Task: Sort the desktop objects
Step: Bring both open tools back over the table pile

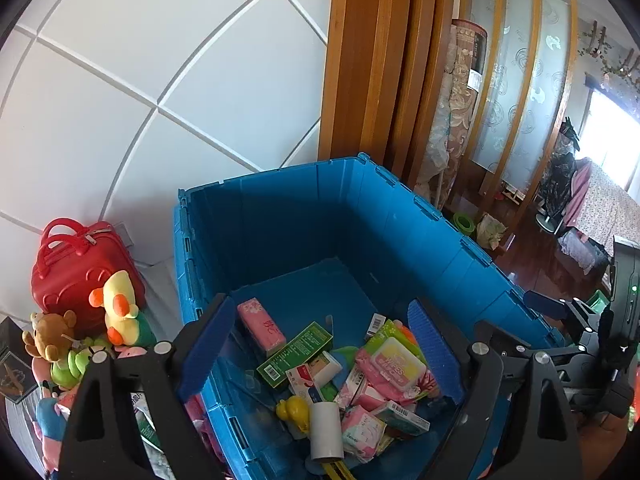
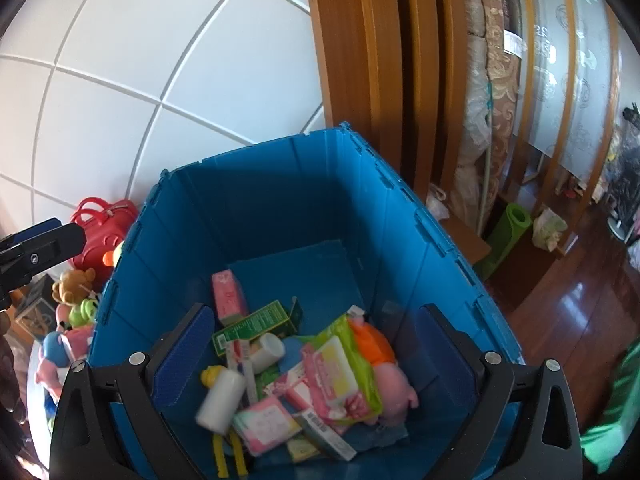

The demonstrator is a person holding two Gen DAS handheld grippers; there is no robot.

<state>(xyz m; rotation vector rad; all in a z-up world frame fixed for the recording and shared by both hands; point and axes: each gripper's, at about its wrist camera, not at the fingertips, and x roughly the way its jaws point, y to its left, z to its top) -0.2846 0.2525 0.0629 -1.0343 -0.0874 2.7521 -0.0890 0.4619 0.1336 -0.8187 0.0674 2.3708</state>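
Behind, white panelled wall (image 1: 160, 80) meets wooden floor (image 2: 568, 320).

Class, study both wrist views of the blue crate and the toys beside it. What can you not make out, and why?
- White bottle, right wrist view: blurred, so no label can be read.
- Plush toys, left wrist view: lower ones hidden behind the left gripper.
- Green box: print too small to read.
- Blue crate: near wall cut off by the bottom edge.

White panelled wall (image 1: 160, 80) with pale grooves; wooden door frame (image 2: 360, 48); frosted patterned glass panels (image 1: 516, 92); glossy dark wood floor (image 2: 568, 312); rolled carpets (image 2: 492, 80) upright; bright window (image 1: 612, 136) far right.
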